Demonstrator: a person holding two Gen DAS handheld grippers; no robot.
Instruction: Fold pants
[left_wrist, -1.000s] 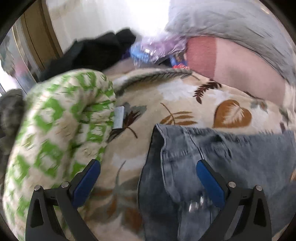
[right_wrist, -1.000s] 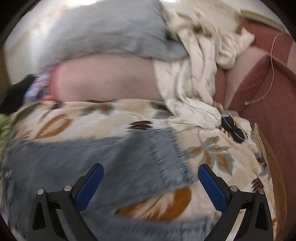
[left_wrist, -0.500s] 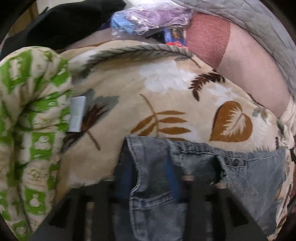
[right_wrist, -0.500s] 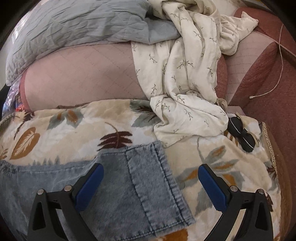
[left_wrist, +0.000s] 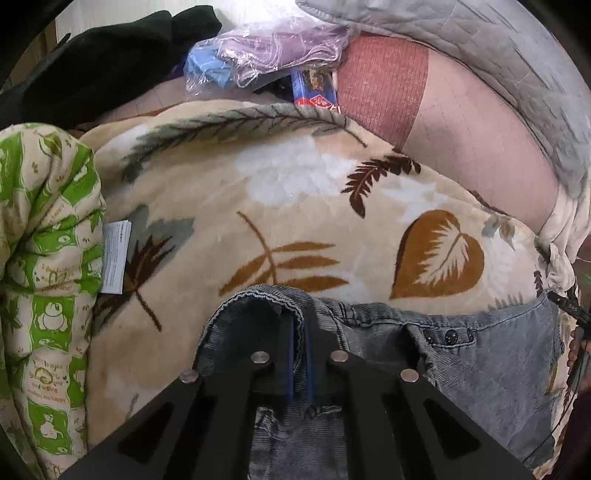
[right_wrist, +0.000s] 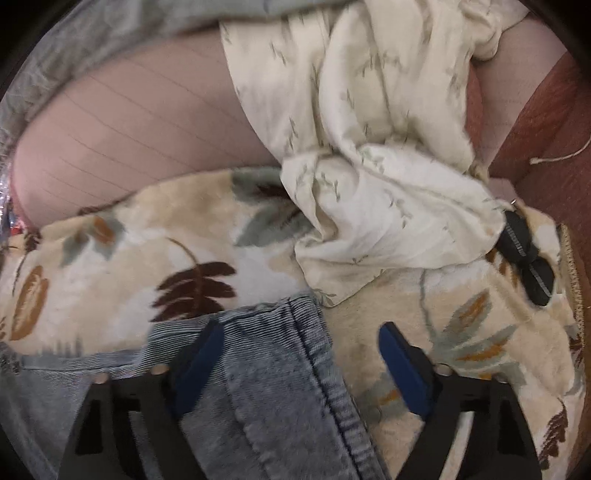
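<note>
Blue denim pants (left_wrist: 480, 354) lie on a beige leaf-print blanket (left_wrist: 258, 192). My left gripper (left_wrist: 300, 347) is shut on the waistband corner of the pants, which bunches up around its blue pads. In the right wrist view the hem end of the pants (right_wrist: 280, 354) lies under my right gripper (right_wrist: 295, 365). Its jaws stand apart, one finger (right_wrist: 199, 362) on the denim, the other (right_wrist: 402, 365) over the blanket (right_wrist: 147, 258) beside the hem edge.
A green-and-white quilt (left_wrist: 44, 266) is bundled at the left. Black clothes (left_wrist: 110, 55), a plastic bag (left_wrist: 273, 48) and a pink bolster (left_wrist: 461, 129) lie behind. A crumpled cream sheet (right_wrist: 369, 155) and black sunglasses (right_wrist: 528, 258) lie to the right.
My left gripper has closed on the waistband corner. My right gripper has moved down and forward over the hem and its jaws have narrowed.
</note>
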